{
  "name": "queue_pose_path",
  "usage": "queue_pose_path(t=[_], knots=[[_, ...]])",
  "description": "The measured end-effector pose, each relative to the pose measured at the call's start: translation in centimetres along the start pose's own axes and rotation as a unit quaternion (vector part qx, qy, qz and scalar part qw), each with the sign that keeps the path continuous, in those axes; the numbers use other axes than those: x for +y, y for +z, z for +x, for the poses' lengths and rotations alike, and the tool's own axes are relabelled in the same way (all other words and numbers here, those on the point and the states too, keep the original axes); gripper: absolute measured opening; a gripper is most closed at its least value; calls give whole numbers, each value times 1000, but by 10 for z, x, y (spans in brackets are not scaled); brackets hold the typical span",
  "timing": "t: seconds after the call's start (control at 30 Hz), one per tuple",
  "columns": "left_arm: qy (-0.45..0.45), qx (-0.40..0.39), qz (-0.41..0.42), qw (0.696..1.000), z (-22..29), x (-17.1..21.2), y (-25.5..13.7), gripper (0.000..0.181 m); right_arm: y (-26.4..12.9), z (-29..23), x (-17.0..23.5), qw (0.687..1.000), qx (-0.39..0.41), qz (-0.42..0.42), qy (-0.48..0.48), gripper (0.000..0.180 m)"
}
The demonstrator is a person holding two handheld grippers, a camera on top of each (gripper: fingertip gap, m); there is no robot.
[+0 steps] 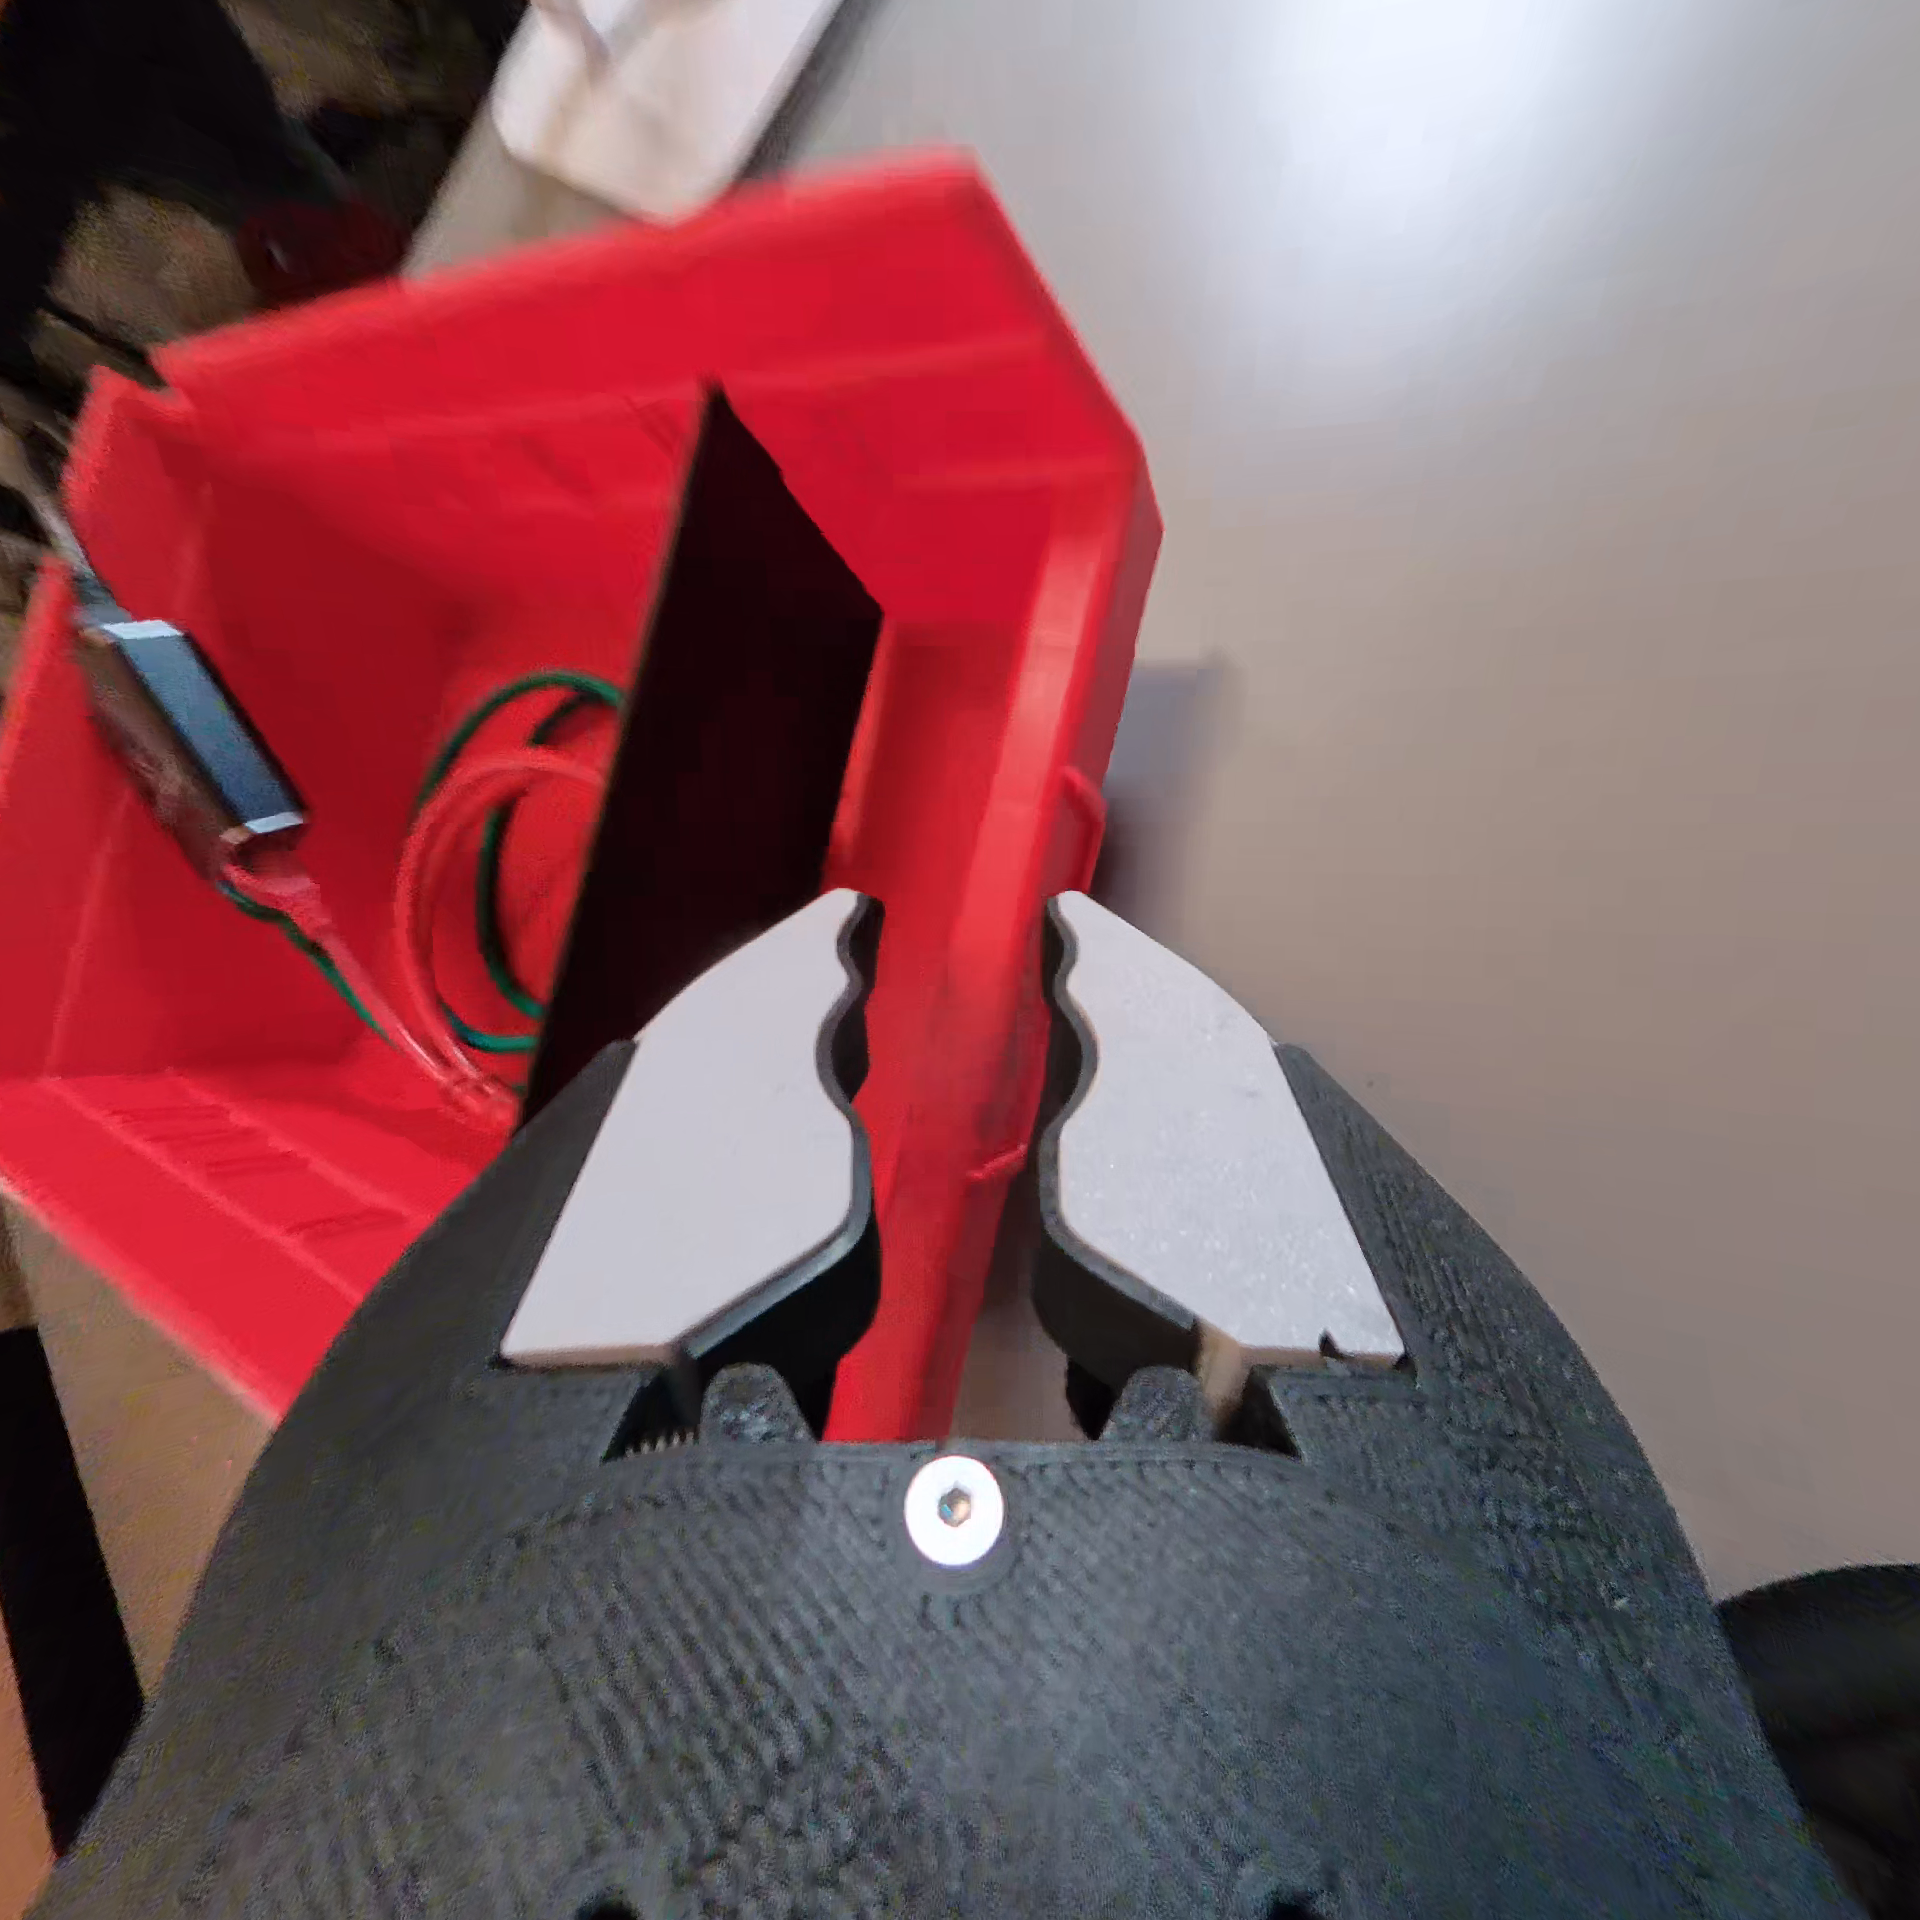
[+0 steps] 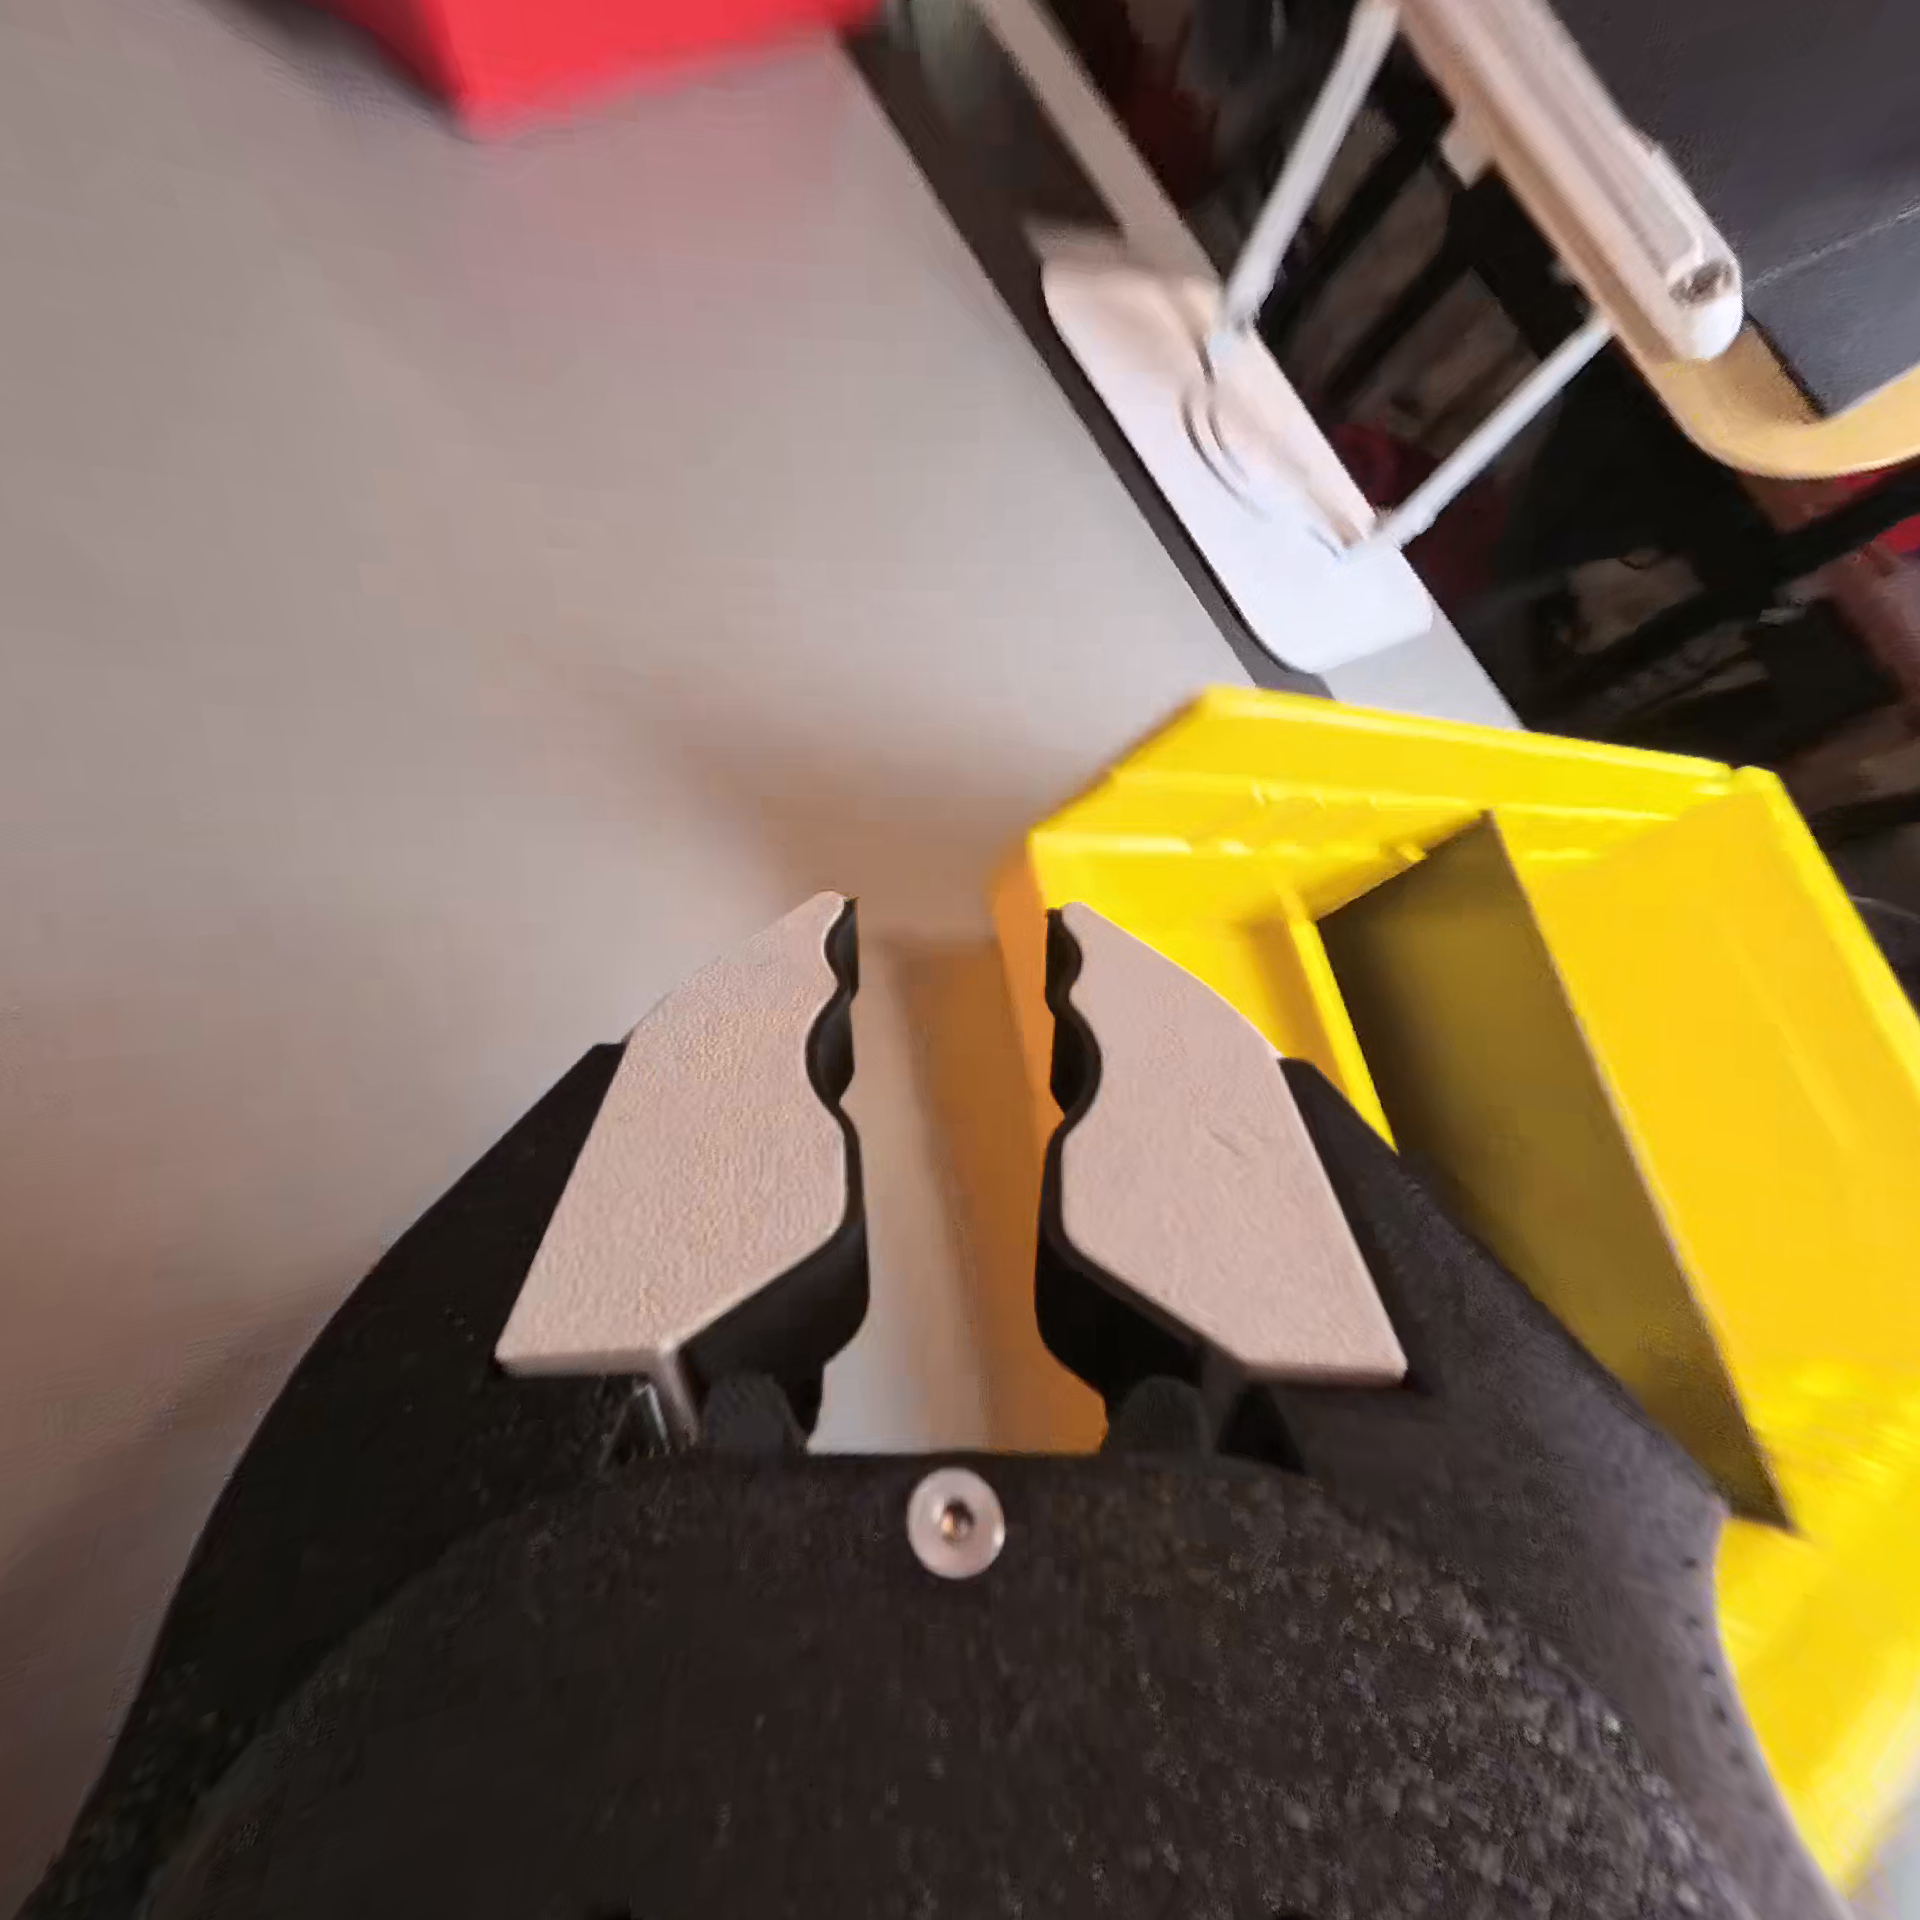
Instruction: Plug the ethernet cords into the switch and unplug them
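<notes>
Fingers of the left gripper straddle the red bin's right wall, jaws parted, contact unclear. Farther left inside lie coiled ethernet cords and a dark switch. Right gripper gapes empty beside a yellow bin.

The red bin is motion-blurred, its left side cut off by the frame, and its right wall passes down behind the left gripper. A black divider hides part of the coiled green and red cords; their ends cannot be made out. The dark switch is smeared, its ports unreadable. In the right wrist view, the yellow bin runs off the right edge, its contents unseen, and the white clamp far off is blurred.
</notes>
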State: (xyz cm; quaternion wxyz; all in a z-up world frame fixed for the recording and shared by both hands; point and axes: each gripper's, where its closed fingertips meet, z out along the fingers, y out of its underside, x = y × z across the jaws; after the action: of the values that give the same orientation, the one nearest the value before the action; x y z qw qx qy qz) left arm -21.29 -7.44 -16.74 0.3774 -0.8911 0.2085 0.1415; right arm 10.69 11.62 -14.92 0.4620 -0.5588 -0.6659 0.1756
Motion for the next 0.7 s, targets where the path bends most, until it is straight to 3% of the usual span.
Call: queue_pose_path(t=[0.1,0.2,0.4,0.7], knots=[[-43,-42,54,997,-39,-26,-18,31,-2,-5,-34,986,-46,108,119,29],[-98,-124,71,985,-103,-36,-19,32,5,4,-50,969,-36,161,186,28],[-269,-159,-7,950,-187,-11,39,40,23,-1,-47,960,-16,180,214,23],[-171,-247,-178,937,-221,25,108,52,18,0,-41,962,3,186,201,17]])
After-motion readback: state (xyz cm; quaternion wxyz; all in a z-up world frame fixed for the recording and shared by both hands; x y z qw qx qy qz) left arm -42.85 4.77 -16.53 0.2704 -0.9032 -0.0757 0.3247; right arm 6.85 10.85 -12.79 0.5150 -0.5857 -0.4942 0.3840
